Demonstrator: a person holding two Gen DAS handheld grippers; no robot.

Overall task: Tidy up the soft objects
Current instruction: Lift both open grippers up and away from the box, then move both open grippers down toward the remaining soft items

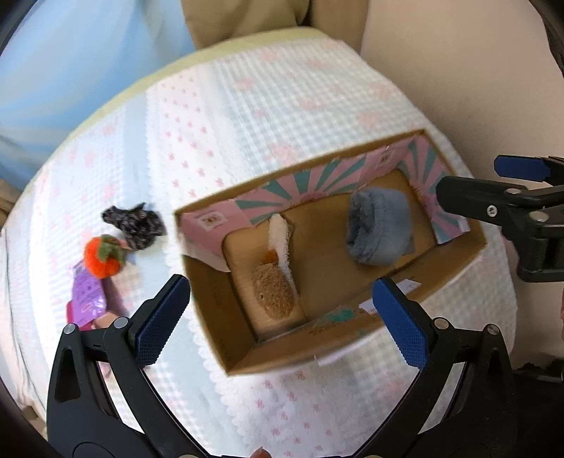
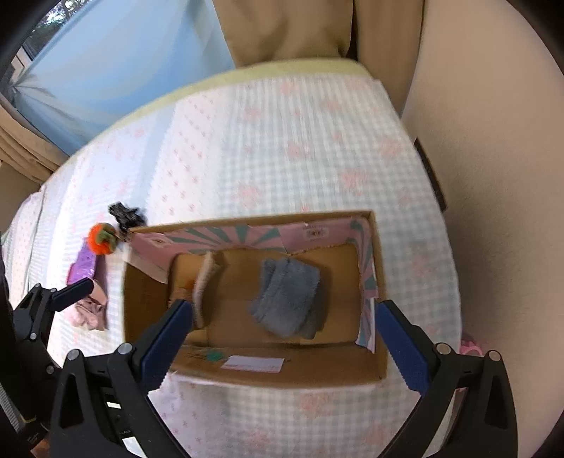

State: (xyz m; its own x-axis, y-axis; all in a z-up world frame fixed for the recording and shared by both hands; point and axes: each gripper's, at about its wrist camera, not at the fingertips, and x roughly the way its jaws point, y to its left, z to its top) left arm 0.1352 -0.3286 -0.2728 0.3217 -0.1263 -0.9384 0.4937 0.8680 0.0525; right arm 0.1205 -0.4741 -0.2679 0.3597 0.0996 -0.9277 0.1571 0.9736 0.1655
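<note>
Half-hidden brown plush toy [image 2: 183, 285] behind right gripper [image 2: 282, 338]

Checked quilted bedspread [image 2: 282, 148], pale blue curtain [image 2: 116, 70], beige wall [image 2: 493, 176], tan fabric [image 2: 289, 28]

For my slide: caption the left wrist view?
Open left gripper above box holding blue sock and plush.

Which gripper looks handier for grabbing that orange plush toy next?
Probably the left gripper: open, empty, and the orange plush toy lies just beyond its finger, outside the box.
</note>
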